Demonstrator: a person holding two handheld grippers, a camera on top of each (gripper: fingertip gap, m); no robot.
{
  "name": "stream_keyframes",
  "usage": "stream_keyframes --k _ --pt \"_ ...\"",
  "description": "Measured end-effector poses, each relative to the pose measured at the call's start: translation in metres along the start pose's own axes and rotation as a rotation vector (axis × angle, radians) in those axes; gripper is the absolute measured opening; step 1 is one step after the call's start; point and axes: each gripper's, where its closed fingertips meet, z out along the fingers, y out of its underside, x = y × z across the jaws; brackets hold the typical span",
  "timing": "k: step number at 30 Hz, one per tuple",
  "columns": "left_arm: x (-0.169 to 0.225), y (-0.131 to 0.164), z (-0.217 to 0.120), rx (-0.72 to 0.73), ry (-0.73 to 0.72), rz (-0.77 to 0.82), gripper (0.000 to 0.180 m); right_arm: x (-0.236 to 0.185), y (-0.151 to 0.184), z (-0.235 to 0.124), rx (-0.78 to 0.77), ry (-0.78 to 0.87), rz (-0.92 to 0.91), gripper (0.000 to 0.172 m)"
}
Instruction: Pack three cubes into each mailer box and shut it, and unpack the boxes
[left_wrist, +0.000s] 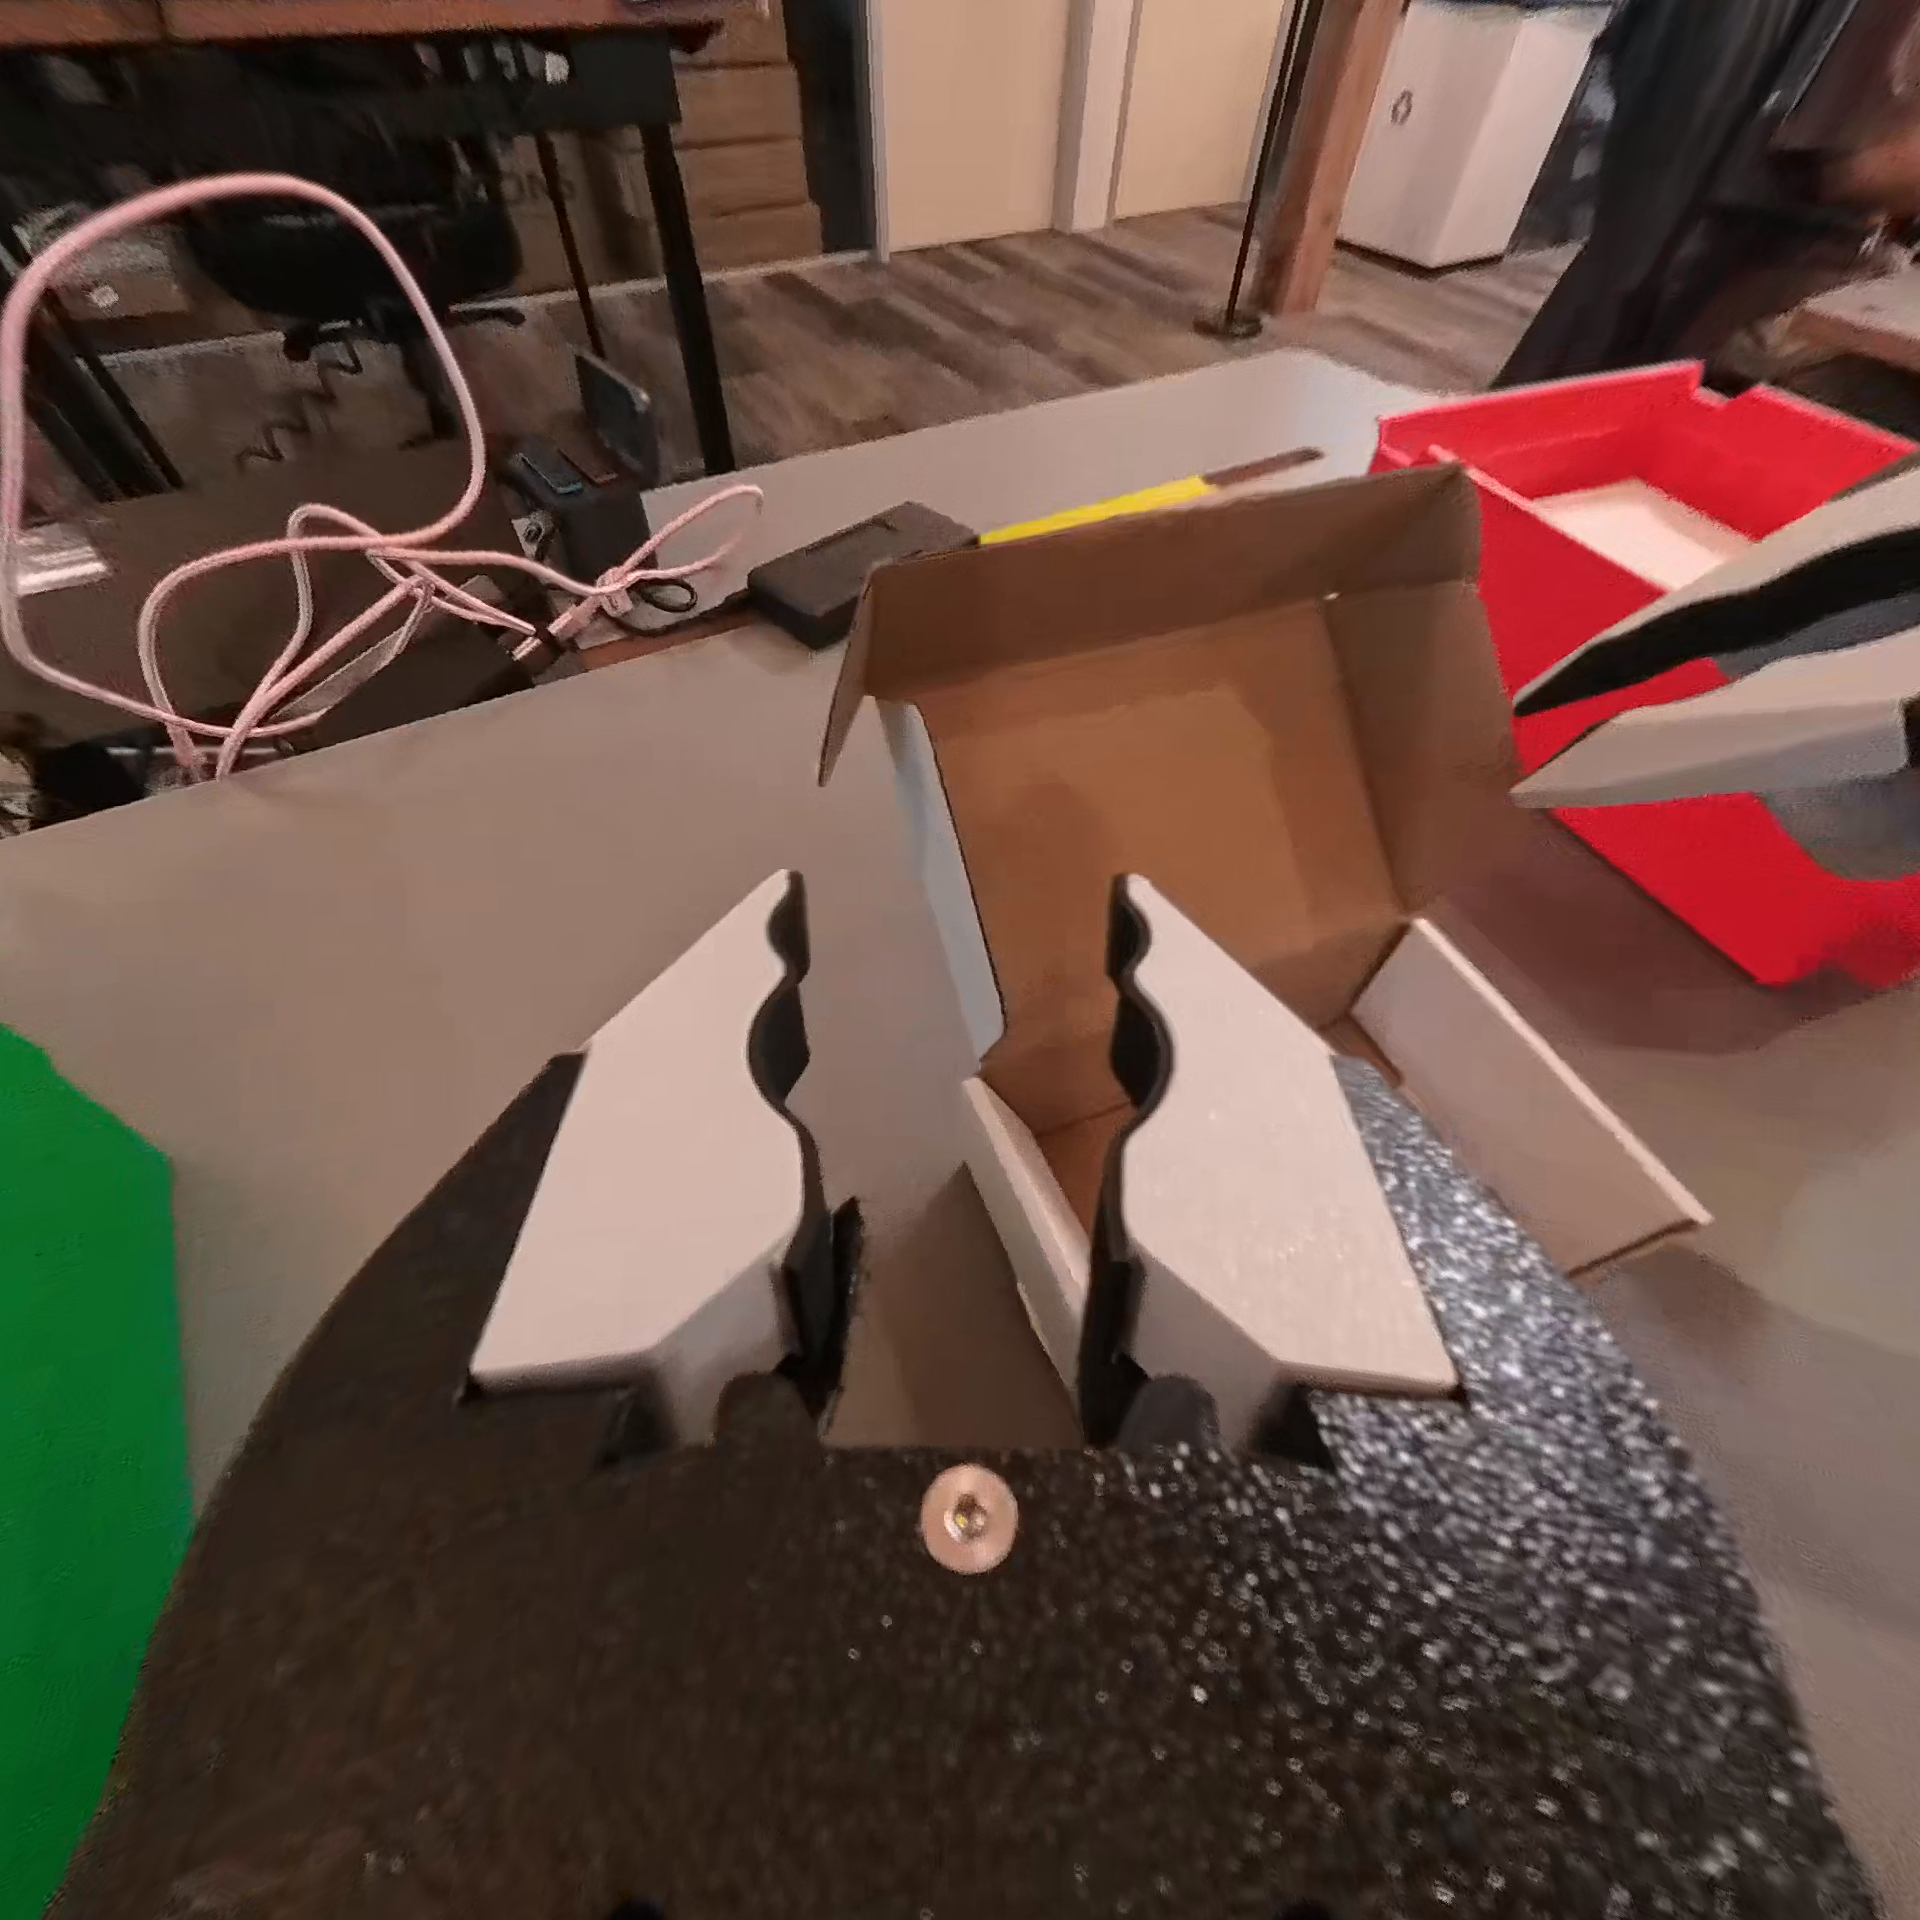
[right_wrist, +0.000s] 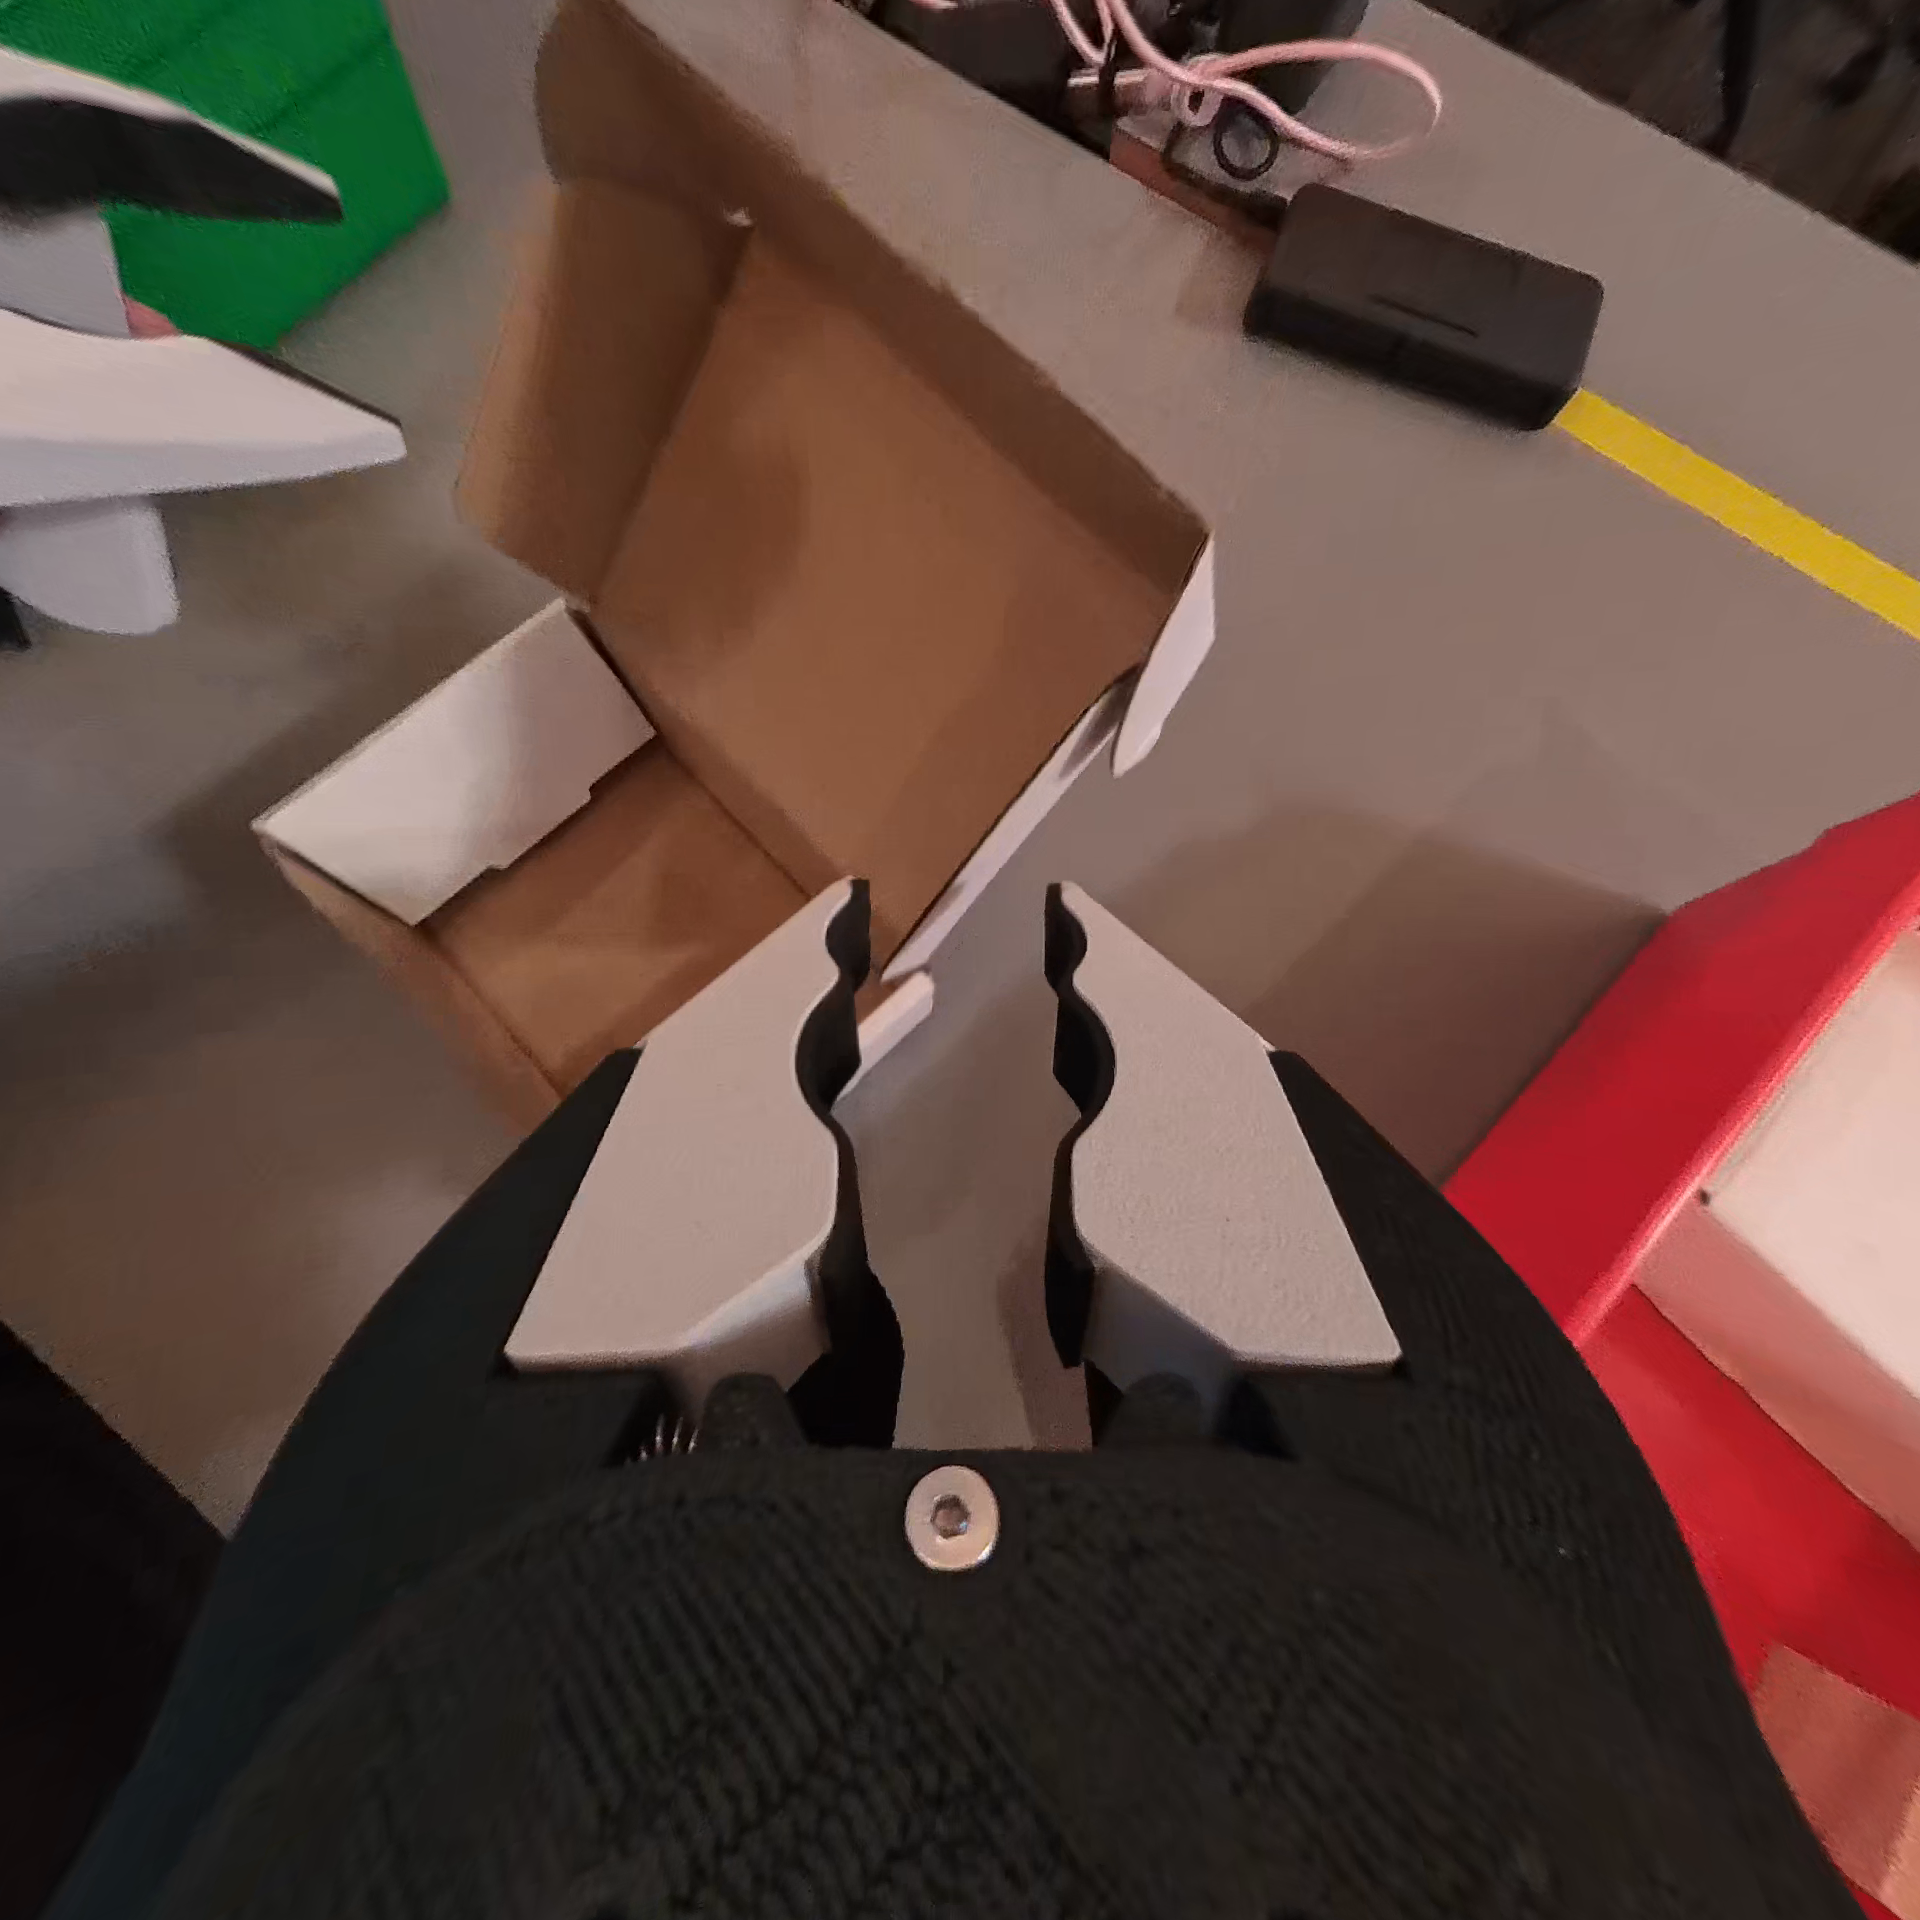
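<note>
Cardboard mailer box (right_wrist: 831, 582) lies open and empty on the grey worktop (right_wrist: 1403, 779), between both grippers. Left gripper (left_wrist: 961, 904) and right gripper (right_wrist: 958, 899) have their fingers apart, holding nothing. No cubes show; packing and shutting look yet to do.

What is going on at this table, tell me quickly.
A person holds two handheld grippers over an open mailer box on the grey table. The box looks empty, lid up. The left gripper and right gripper both have fingers apart, holding nothing. A red bin and a green bin flank the box.
</note>
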Motion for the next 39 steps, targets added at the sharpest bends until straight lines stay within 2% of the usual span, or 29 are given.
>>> stream_keyframes --k 5,9,11,19,24,27,32,34,35,36,37,39 --pt "-0.004 0.001 0.022 -0.086 0.004 0.048 0.033 0.004 -0.003 0.019 -0.038 -0.043 0.063 0.025" --pt "0.000 0.010 0.030 -0.136 0.021 0.072 0.018 -0.001 -0.006 0.020 0.012 -0.046 0.062 0.012" --pt "0.002 0.010 0.028 -0.109 0.014 0.084 0.011 -0.003 -0.005 0.019 0.043 -0.039 0.069 0.011" --pt "0.009 0.017 -0.005 0.093 -0.114 0.131 0.008 -0.023 -0.002 0.009 0.295 0.063 0.064 0.011" --pt "0.022 0.029 -0.035 0.213 -0.133 0.082 0.008 -0.037 0.006 0.001 0.423 0.114 0.053 0.010" --pt "0.030 0.039 -0.052 0.224 -0.121 0.093 0.006 -0.042 0.018 -0.002 0.439 0.147 0.014 0.009" --pt "0.037 0.060 -0.066 0.153 -0.088 0.139 0.005 -0.054 0.046 -0.001 0.384 0.128 -0.024 0.008" --pt "0.042 0.065 -0.069 0.122 -0.054 0.131 0.007 -0.057 0.054 -0.001 0.359 0.095 -0.024 0.009" --pt "0.045 0.068 -0.073 0.102 -0.036 0.135 0.008 -0.060 0.059 0.000 0.337 0.066 -0.020 0.020" --pt "0.048 0.072 -0.077 0.079 -0.022 0.142 0.018 -0.064 0.065 0.000 0.305 0.040 -0.015 0.038" --pt "0.049 0.076 -0.082 0.057 -0.019 0.156 0.036 -0.067 0.072 -0.002 0.278 0.026 -0.019 0.053" --pt "0.050 0.086 -0.097 0.030 -0.015 0.200 0.065 -0.070 0.082 -0.014 0.270 0.027 -0.068 0.062"
